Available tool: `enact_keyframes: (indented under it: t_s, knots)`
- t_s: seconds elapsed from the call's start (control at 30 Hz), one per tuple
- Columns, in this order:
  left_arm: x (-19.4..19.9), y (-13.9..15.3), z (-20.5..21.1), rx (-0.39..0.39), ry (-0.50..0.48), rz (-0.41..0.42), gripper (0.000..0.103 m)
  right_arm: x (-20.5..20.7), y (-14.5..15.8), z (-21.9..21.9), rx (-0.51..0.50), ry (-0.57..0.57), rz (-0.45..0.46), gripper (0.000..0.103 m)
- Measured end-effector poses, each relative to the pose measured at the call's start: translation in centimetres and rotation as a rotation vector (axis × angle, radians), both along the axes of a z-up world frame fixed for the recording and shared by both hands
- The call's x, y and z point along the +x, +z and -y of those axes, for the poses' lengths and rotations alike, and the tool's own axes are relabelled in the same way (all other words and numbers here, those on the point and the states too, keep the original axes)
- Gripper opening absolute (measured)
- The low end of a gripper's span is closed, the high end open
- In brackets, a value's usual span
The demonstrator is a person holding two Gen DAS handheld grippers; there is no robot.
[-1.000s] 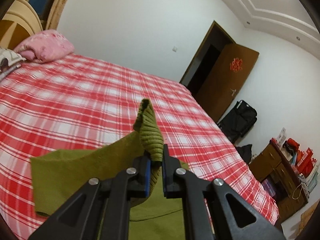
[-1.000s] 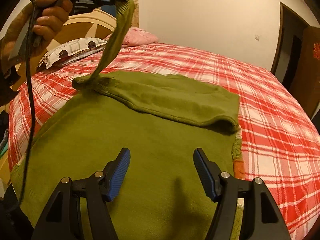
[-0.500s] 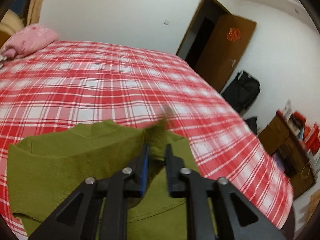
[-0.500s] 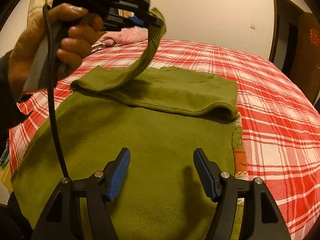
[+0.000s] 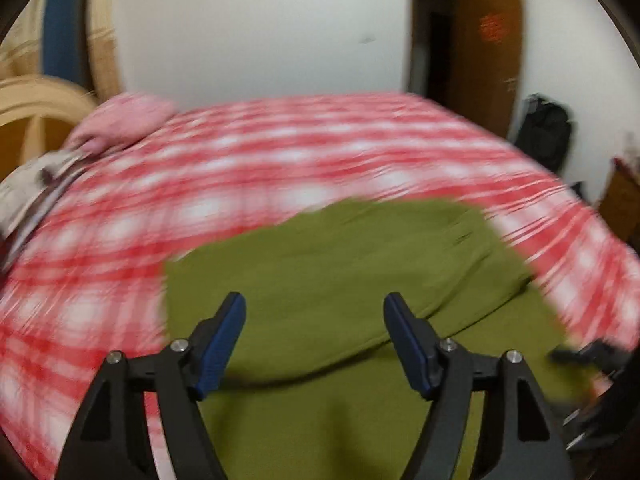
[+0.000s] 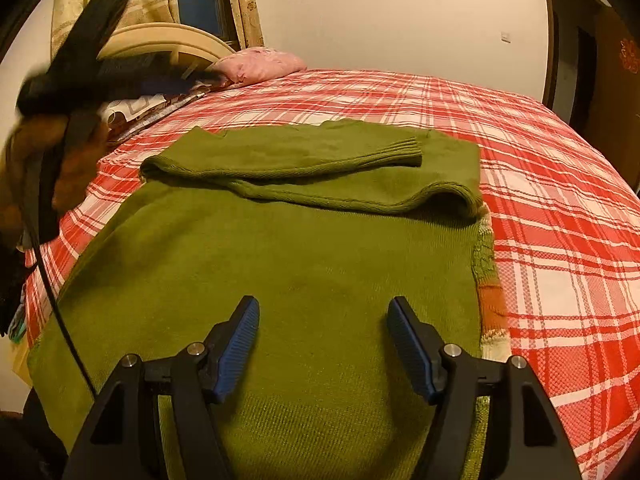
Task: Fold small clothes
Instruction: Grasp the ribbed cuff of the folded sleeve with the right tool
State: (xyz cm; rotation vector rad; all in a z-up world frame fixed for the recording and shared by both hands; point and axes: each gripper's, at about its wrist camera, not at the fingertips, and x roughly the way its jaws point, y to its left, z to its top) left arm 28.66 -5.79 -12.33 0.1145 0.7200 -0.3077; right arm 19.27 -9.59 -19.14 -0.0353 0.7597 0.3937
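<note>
room: bedroom, white walls, brown door [image 5: 486, 60] ajar at far right; curtain [image 6: 132, 8] + cream headboard [image 6: 160, 42] behind bed
surface: bed w/ red-white plaid sheet [image 6: 560, 200]; pink pillow [image 6: 260, 63] at head end, patterned pillow [image 6: 148, 106] just beside it
sweater: green sweater [image 6: 280, 260] lies flat on the sheet, near edge of bed; upper part folded over, both sleeves laid across the body, ribbed cuff [image 6: 406, 150] resting on top toward right side
sweater edge: orange/cream patch at right hem, touching sheet
left claw [image 5: 314, 340]: jaws opening, nothing between the blue pads; folded sleeve lies on the bed just ahead of and below the tips, not touched. View badly blurred
left claw, other view: seen as dark blur [image 6: 104, 56] up left, above sweater's left shoulder, apart from fabric; person's hand [image 6: 52, 168] wraps the handle, black cable hanging down
right claw [image 6: 322, 340]: released, jaws spread wide, empty; hangs over lower body of sweater, fabric directly under the gap. Contact w/ cloth: can't tell
bkgd right: black bag [image 5: 544, 132] on floor by door, wooden cabinet at frame edge, too blurred for detail
</note>
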Motion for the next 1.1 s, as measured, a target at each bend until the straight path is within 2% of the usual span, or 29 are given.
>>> enact_keyframes:
  t_s: [0.13,0.33,0.5,0.57,0.67,0.87,1.03,1.1]
  knots:
    - [0.2,-2.8,-5.0,0.028,0.132,-0.03,0.074,0.0,0.0,0.1,0.009,-0.012,-0.004,0.068]
    - [0.9,-5.7,-6.8,0.028,0.172,-0.087,0.074,0.2,0.6,0.6,-0.003,-0.064,-0.007,0.068]
    - [2.5,-7.0,-7.3,0.063,0.199,-0.118,0.074,0.9,2.0,0.7,-0.039,-0.083,0.0,0.068]
    - [3.1,-7.6,-8.1,0.029,0.219,-0.137,0.076,1.7,2.9,1.3,-0.029,-0.101,-0.001,0.068]
    - [3.3,-8.0,-9.4,-0.047,0.235,-0.167,0.085,3.5,4.7,2.7,-0.007,-0.16,0.018,0.068]
    - [2.9,-8.1,-11.0,-0.16,0.275,-0.157,0.085,8.1,6.1,4.3,0.051,-0.218,-0.011,0.068]
    - [3.3,-8.3,-10.0,-0.122,0.242,-0.17,0.099,12.7,5.1,3.6,0.084,-0.22,-0.081,0.068]
    - [3.5,-8.4,-9.6,-0.094,0.24,-0.174,0.1,14.4,4.5,2.8,0.081,-0.207,-0.104,0.068]
